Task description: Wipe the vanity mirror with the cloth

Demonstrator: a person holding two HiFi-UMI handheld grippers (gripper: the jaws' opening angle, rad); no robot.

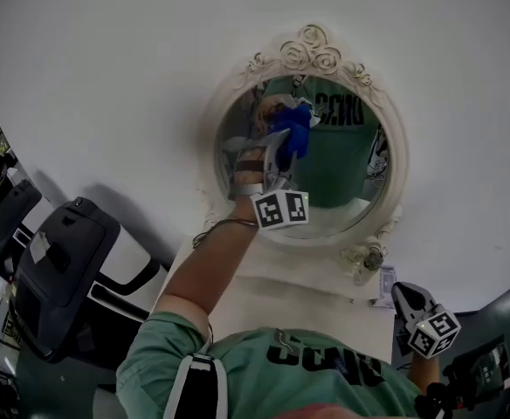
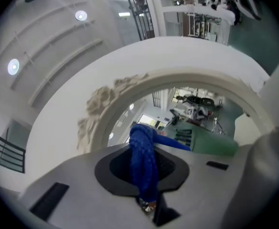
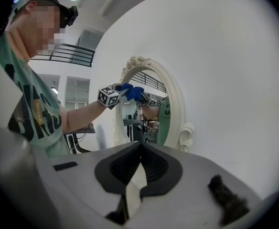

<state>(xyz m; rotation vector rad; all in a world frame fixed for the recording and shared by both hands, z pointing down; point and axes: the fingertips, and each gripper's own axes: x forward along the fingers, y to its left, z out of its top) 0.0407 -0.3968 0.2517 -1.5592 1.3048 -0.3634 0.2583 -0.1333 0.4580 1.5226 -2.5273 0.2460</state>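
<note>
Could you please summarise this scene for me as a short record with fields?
Mirror: oval vanity mirror in an ornate cream frame
Cloth: blue woven cloth, against the upper glass
Left tool: shut on the cloth, raised to the mirror
Right tool: shut, empty, held low, away from the mirror

From above, the blue cloth (image 1: pixel 297 129) and the left tool (image 1: pixel 281 147) covered a good chunk of the mirror (image 1: pixel 351 173) glass, and that tool's marker cube (image 1: pixel 280 209) blocked a bit of the lower frame. Cloth was bunched over the tips, so where it met the glass wasn't visible. Small thing (image 1: pixel 368 262) on the surface (image 1: pixel 307 299) by the frame's foot was too tiny to make out. The right tool (image 1: pixel 405 295) sat low in the corner, the hand holding it hidden under its own cube.
</note>
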